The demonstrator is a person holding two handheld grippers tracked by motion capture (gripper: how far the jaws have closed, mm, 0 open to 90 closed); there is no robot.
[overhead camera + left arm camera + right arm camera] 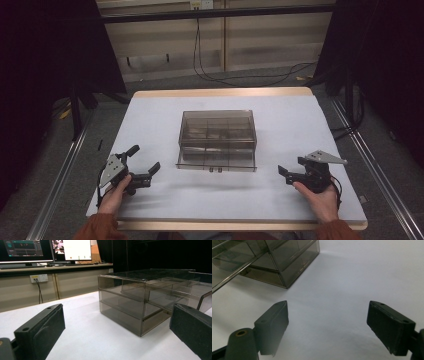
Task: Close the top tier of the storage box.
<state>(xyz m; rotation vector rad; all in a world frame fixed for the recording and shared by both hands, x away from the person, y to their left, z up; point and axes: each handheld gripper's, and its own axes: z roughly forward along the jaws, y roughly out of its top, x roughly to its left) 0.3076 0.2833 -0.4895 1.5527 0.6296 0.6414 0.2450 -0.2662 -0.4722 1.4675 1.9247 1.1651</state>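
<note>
Two black jaws of the right gripper (327, 327) rise from the bottom edge, one at the left and one at the right, set wide apart with nothing between them but bare white table (352, 275). Each jaw is a blocky pad with small round holes along its top edge. Farther off, at the upper left, stands a smoky transparent drawer box (277, 262) resting on the table, its near corner pointing toward the jaws. Thin dividers show through its walls, and a drawer sticks out from it toward the left edge
</note>
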